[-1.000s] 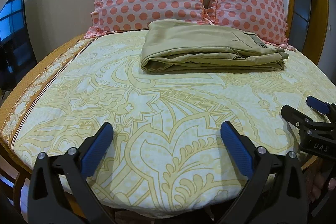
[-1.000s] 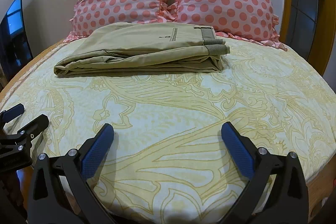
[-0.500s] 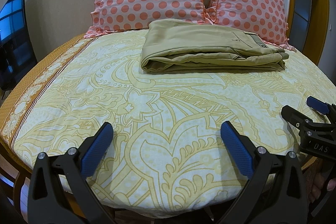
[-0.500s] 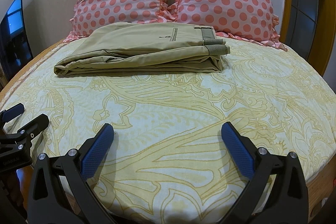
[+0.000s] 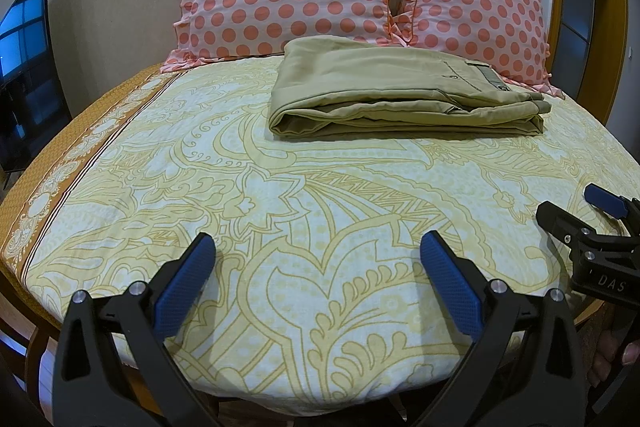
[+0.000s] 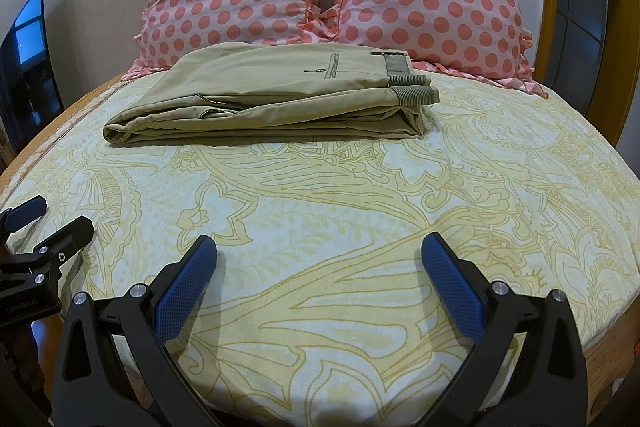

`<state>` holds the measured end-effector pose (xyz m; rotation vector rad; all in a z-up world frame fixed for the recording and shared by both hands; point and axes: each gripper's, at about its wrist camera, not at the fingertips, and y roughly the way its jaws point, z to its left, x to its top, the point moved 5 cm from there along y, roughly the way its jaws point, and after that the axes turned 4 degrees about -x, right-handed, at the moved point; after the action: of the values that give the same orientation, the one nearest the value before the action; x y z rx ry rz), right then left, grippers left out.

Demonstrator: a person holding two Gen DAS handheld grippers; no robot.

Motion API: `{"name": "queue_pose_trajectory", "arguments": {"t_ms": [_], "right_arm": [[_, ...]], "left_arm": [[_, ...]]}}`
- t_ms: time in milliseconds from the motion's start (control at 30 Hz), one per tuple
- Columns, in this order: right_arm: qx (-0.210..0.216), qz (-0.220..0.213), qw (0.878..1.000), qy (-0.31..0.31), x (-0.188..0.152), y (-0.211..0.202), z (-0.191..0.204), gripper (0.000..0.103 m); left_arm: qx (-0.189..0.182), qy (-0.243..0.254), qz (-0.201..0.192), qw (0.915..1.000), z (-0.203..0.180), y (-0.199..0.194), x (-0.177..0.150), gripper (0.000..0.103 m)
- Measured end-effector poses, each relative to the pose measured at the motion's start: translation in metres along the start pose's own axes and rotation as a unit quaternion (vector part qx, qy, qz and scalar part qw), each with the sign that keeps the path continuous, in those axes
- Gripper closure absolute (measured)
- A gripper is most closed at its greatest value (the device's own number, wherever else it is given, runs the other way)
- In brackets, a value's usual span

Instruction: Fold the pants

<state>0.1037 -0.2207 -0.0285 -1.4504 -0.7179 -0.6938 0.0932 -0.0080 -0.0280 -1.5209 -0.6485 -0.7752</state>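
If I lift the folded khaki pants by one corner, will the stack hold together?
Probably not: the khaki pants are soft cloth in loose layers, so they would likely droop and unfold. The ribbed waistband end looks thicker and may sag first.

Soft, even indoor light; both views are sharp. Faint shadows lie under the pants (image 5: 400, 95). Fisheye bending darkens the corners.
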Motion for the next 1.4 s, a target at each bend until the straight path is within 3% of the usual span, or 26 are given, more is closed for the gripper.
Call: {"name": "queue_pose_trajectory", "arguments": {"t_ms": [1400], "right_arm": [[-0.001, 0.0, 1.0, 0.001, 0.0002, -0.0002, 0.0007, 0.001]], "left_arm": [[0.002, -0.002, 0.002, 1.0, 0.0042, 0.0009, 0.0017, 0.002]]}}
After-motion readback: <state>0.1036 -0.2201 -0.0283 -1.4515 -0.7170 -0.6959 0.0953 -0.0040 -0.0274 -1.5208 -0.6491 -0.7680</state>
